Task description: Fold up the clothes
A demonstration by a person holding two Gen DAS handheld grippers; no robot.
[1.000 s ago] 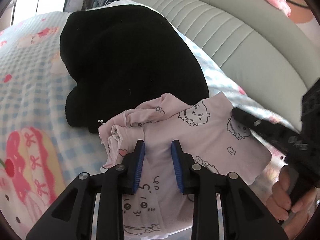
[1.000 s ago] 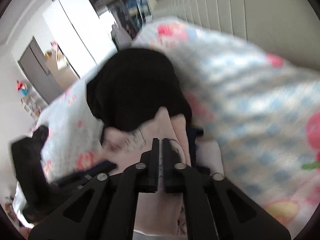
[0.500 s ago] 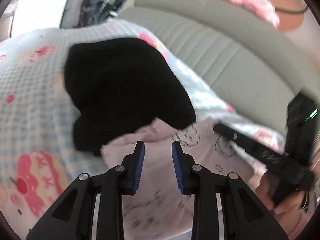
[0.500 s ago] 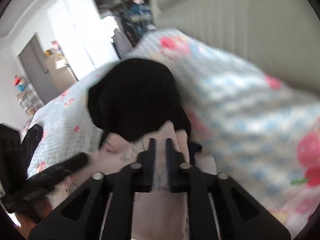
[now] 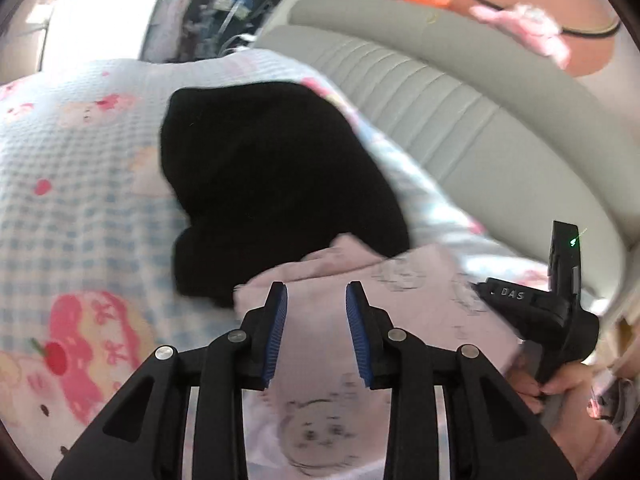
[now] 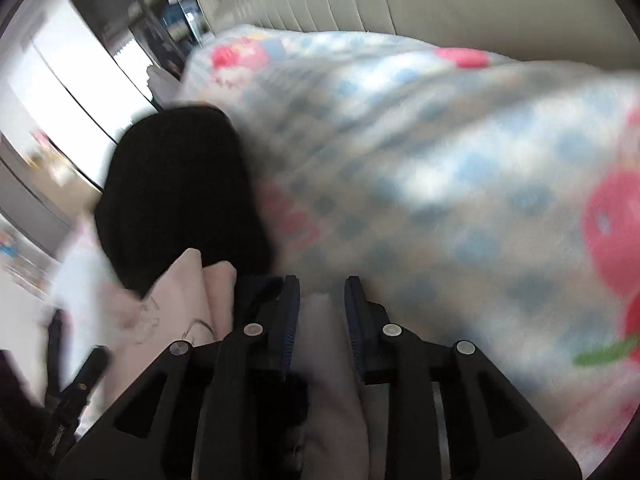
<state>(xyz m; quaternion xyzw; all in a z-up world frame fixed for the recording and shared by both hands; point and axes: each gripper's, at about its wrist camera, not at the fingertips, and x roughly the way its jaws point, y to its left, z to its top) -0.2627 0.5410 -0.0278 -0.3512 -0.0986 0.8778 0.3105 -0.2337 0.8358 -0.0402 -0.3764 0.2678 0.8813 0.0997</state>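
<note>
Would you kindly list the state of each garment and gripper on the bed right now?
Pink garment: folded, lying on the bedspread, its far edge against the black garment.
Black garment: bundled in a heap, untouched.
Left gripper: open above the pink garment, jaws just widened.
Right gripper: open, jaws just widened, pink cloth between them.

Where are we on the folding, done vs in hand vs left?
Done: the pink garment lies folded flat on the bed, against the black garment. In hand: nothing; the right gripper has just been opening above pink cloth, and the left gripper hovers open over it. Left: the black garment looks bundled; whether it is folded is unclear.
</note>
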